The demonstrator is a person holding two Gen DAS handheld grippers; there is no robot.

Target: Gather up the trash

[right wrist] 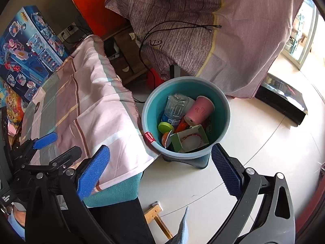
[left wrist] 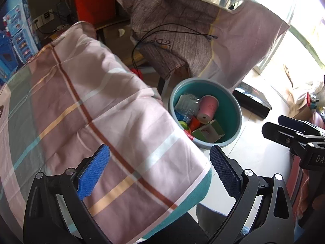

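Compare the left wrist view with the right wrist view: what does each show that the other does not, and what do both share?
Only the left wrist view shows the right gripper out at its edge. Only the right wrist view shows the wooden piece on the floor and the bin's dark base. Both share the teal bin, the pink cup, the clear bottle and the striped cloth.

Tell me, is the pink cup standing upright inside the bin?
No, the pink cup lies tilted on the other trash in the bin.
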